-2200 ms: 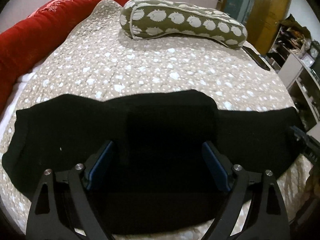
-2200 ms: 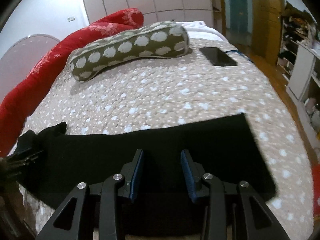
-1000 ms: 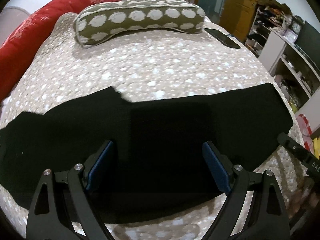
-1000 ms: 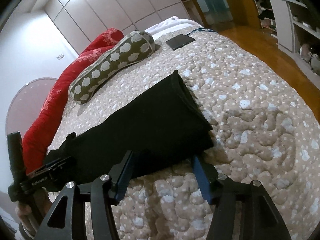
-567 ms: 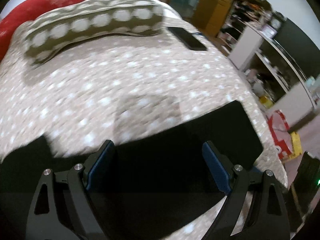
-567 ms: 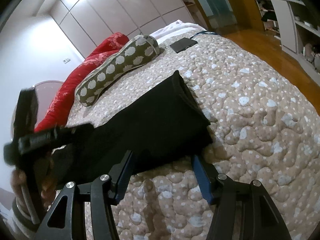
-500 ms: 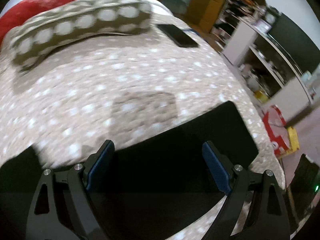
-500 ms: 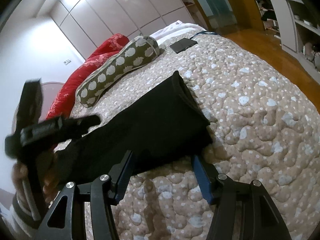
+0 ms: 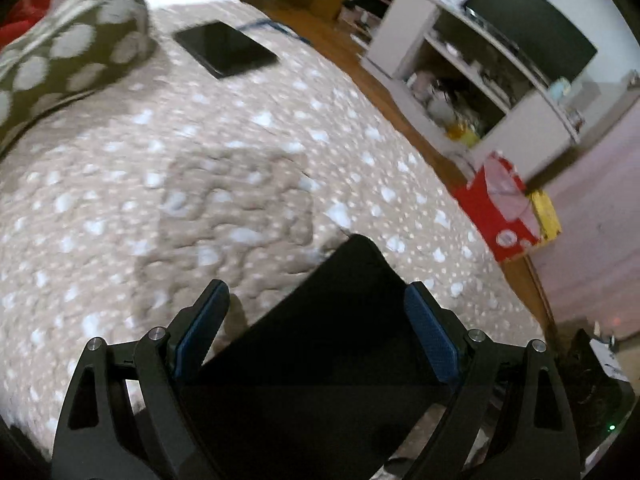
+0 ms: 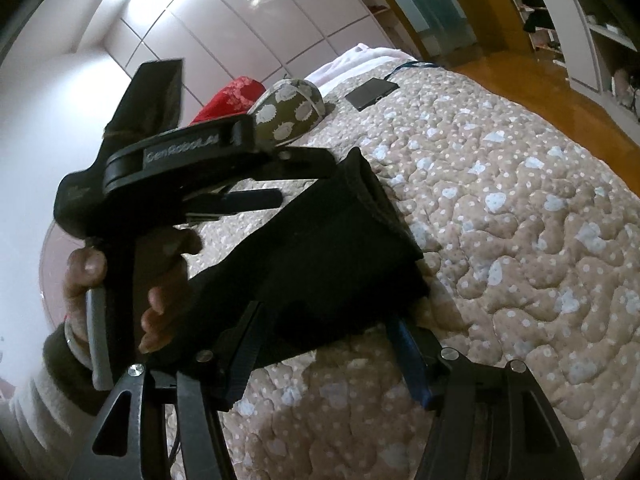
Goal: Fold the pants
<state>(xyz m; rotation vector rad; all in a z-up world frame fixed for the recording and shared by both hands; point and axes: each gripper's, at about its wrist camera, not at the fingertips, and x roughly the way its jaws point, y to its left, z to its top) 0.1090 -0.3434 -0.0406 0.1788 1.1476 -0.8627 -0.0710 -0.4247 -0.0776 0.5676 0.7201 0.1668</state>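
The black pants (image 10: pixel 332 248) lie on the beige spotted quilt (image 10: pixel 520 216), folded into a long strip; their end also shows in the left wrist view (image 9: pixel 340 340). My left gripper (image 9: pixel 316 320) is open, its blue pads wide apart over the end of the pants, and shows from the side in the right wrist view (image 10: pixel 248 184), held above the pants. My right gripper (image 10: pixel 324 352) is open, its jaws straddling the near edge of the pants end. Neither gripper holds cloth.
An olive spotted bolster pillow (image 9: pixel 68 56) and a dark flat tablet (image 9: pixel 226 48) lie farther back on the bed. A red blanket (image 10: pixel 228 96) lies behind the pillow. The bed's edge drops to a wooden floor with white shelves (image 9: pixel 472 76) and a red box (image 9: pixel 500 208).
My left gripper has swung right along the pants to their end, beside the right gripper. The right gripper has stayed at the pants' end. Both stayed open.
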